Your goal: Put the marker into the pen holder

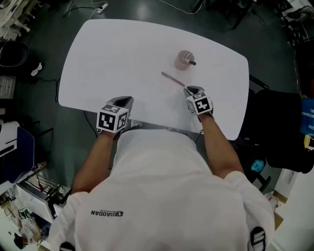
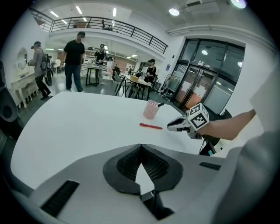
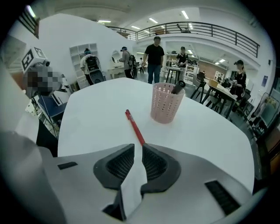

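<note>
A red marker (image 1: 172, 78) lies flat on the white table (image 1: 122, 54), just short of a pink perforated pen holder (image 1: 183, 60). A dark pen (image 3: 178, 87) stands in the holder (image 3: 165, 103). My right gripper (image 1: 189, 89) sits at the marker's near end. In the right gripper view the marker (image 3: 133, 124) runs up to the jaws (image 3: 135, 148), which stand a narrow gap apart with nothing between them. My left gripper (image 1: 128, 99) rests near the table's front edge, well left of the marker (image 2: 151, 126), its jaws (image 2: 141, 148) shut and empty.
A black chair (image 1: 279, 127) stands off the table's right end. Several people (image 2: 73, 57) and other tables (image 2: 139, 85) are in the hall beyond the far edge. Cables (image 1: 98, 7) lie on the dark floor behind the table.
</note>
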